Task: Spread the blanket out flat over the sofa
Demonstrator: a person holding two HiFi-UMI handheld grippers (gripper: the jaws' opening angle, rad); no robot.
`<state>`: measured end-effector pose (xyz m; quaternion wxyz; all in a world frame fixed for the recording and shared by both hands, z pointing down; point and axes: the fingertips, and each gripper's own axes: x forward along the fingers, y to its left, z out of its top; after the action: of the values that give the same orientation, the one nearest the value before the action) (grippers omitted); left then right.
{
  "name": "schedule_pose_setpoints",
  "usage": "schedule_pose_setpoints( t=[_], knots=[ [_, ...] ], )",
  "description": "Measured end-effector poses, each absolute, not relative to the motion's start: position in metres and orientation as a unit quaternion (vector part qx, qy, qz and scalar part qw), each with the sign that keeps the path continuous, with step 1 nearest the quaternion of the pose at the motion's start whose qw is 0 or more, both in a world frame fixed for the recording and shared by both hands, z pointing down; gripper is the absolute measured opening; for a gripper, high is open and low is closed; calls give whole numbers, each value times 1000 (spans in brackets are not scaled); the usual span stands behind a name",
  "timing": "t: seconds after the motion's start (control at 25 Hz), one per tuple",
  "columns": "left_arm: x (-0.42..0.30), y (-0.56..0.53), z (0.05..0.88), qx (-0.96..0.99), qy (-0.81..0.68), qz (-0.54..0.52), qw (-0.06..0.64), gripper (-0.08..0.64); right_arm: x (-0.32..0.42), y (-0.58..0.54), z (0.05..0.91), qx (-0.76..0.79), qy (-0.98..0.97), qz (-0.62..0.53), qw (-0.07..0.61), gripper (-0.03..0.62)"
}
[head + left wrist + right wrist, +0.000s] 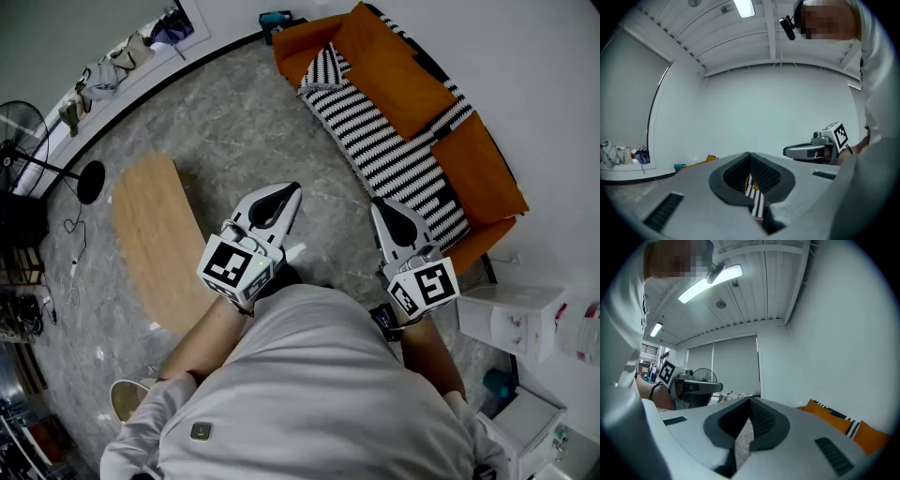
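Note:
The black-and-white striped blanket (394, 150) lies along the seat of the orange sofa (483, 178) at the upper right of the head view, with an orange cushion (389, 66) resting on its far part. Both grippers hover over the grey floor in front of the sofa, apart from the blanket. My left gripper (289, 194) is shut and holds nothing; a strip of the blanket (757, 201) shows through the slot behind its tips (750, 154). My right gripper (380, 208) is also shut and empty (750, 400), with the sofa (843, 425) to its right.
An oval wooden table (155, 239) stands left of the grippers. A fan (23, 141) and clutter line the left wall. White boxes (516, 314) sit right of the sofa's near end. A pale shoe (127, 398) lies on the floor near the person.

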<state>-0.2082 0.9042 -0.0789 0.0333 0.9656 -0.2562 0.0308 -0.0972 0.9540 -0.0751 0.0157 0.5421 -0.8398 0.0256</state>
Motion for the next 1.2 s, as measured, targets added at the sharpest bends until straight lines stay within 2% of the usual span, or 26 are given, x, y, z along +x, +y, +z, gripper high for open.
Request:
schedule_pose_setpoints(
  t=[0.44, 0.84, 1.2],
  knots=[
    [-245, 807, -63, 966, -251, 27, 51, 9, -139, 854, -67, 527, -850, 25, 21, 26],
    [-309, 702, -70, 969, -239, 44, 53, 9, -200, 741, -66, 524, -850, 52, 19, 26],
    [-301, 629, -53, 968, -237, 52, 70, 9, -184, 663, -47, 520, -851, 71, 31, 26]
  ],
)
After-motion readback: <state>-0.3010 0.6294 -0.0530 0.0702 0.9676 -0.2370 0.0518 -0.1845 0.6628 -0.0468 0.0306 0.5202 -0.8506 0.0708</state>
